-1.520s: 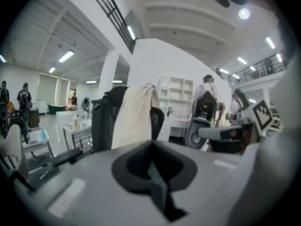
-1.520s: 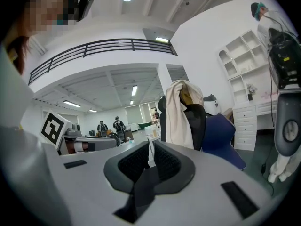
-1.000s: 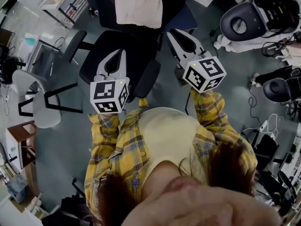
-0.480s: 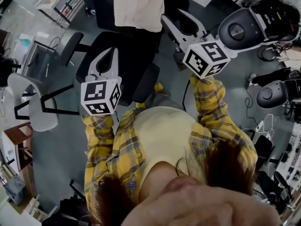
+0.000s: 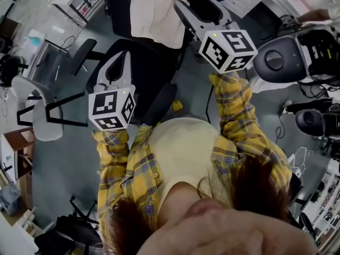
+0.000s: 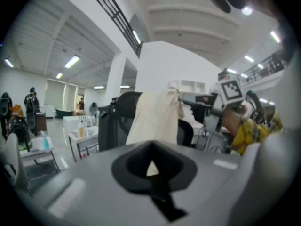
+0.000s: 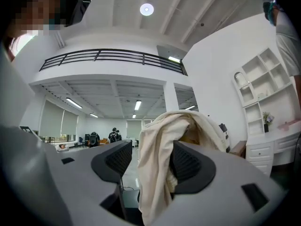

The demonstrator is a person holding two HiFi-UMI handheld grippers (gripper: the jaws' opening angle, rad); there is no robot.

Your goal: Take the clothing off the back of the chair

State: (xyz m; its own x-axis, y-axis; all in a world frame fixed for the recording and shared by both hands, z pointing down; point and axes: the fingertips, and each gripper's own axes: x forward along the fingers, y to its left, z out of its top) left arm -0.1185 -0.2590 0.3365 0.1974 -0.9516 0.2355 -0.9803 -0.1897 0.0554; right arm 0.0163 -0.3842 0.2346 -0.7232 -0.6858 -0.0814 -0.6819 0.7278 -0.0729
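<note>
Raised toward 12 o'clock, right gripper (image 7: 150,160) has just been opening its fingers wide astride the garment (image 5: 154,9) on the chair back (image 5: 118,7), apparently to seize it, while left gripper (image 5: 126,57) at 9 o'clock keeps its fingers together, empty.

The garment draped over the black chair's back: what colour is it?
The cloth garment is plain cream, no pattern; the right gripper view shows it best.

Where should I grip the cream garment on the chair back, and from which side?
Probably the bunched fold at the top of the cream garment, where it lies over the chair back. Come level from the front: the cloth is gathered thick there, while lower down it hangs loose.
</note>
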